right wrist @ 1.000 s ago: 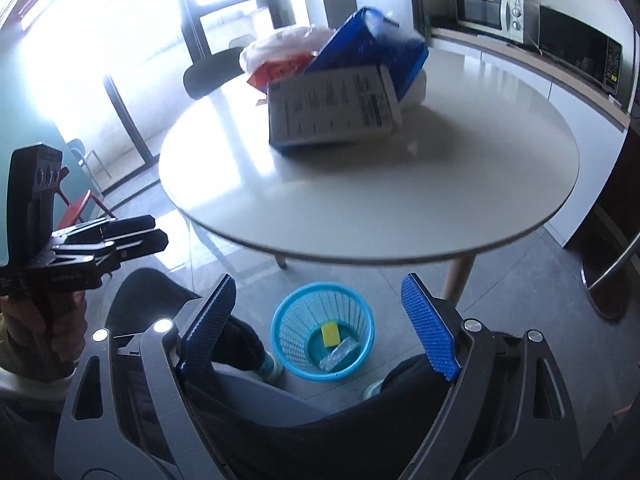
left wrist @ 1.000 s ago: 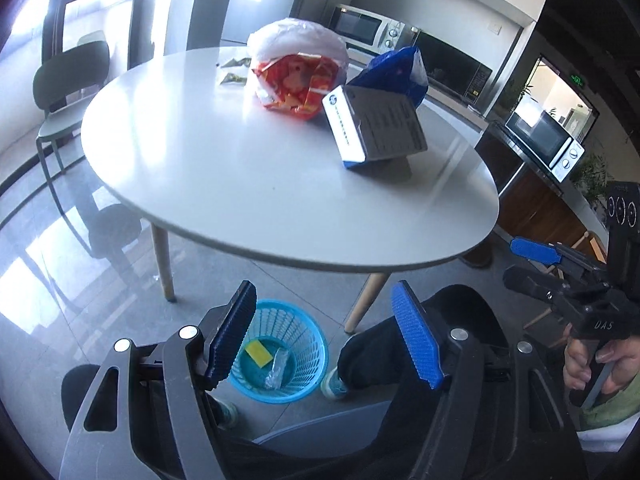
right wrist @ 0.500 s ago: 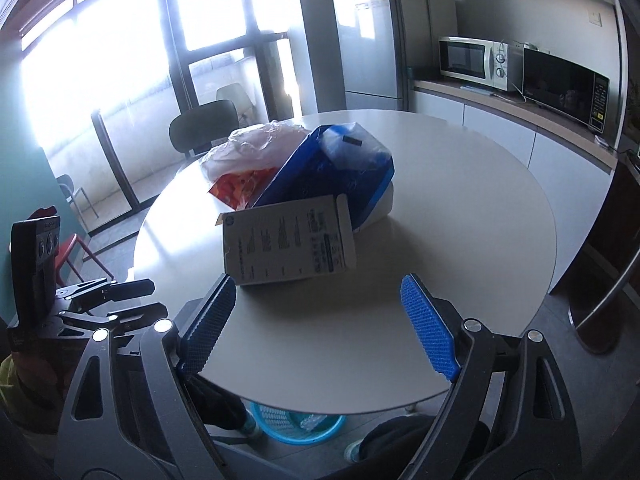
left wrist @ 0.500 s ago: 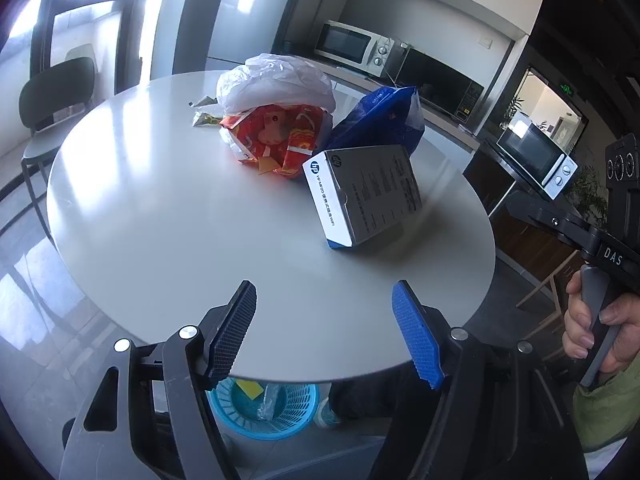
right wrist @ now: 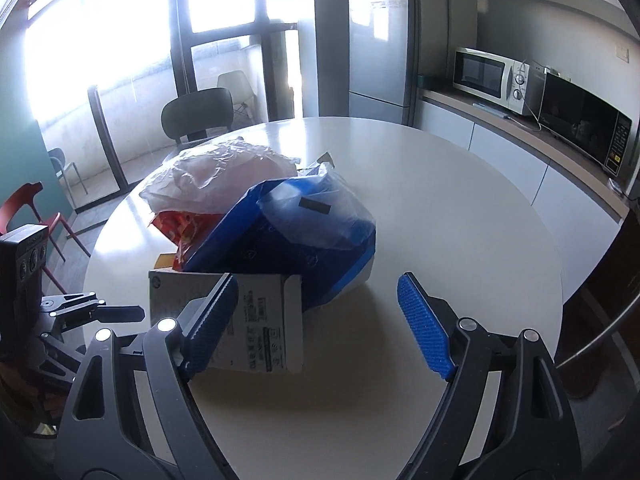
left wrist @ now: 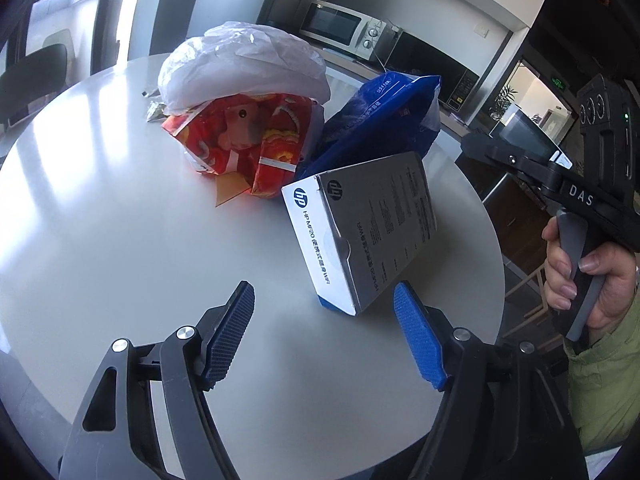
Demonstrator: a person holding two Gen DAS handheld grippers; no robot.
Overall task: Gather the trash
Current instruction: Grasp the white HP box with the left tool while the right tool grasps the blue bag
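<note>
A pile of trash lies on the round white table (left wrist: 120,240): a grey and white HP box (left wrist: 372,232) leaning on a blue bag (left wrist: 376,120), a red-orange snack bag (left wrist: 248,140) and a white plastic bag (left wrist: 244,68) on top. My left gripper (left wrist: 322,294) hangs over the table's near edge. Its jaws are opening and the box's near corner is just ahead of them, untouched. My right gripper (right wrist: 317,280) faces the box (right wrist: 256,320) and blue bag (right wrist: 300,232) from the other side, its jaws closing slightly with nothing between them.
Small wrappers (left wrist: 154,110) lie behind the pile. A hand (left wrist: 572,272) holds the right gripper at the right edge of the left wrist view. A dark chair (right wrist: 196,114), a red chair (right wrist: 24,208), a fridge (right wrist: 380,44) and a counter with microwaves (right wrist: 488,74) surround the table.
Both grippers have risen from below the table edge and moved in over the table toward the pile. The blue basket on the floor has dropped out of view.
</note>
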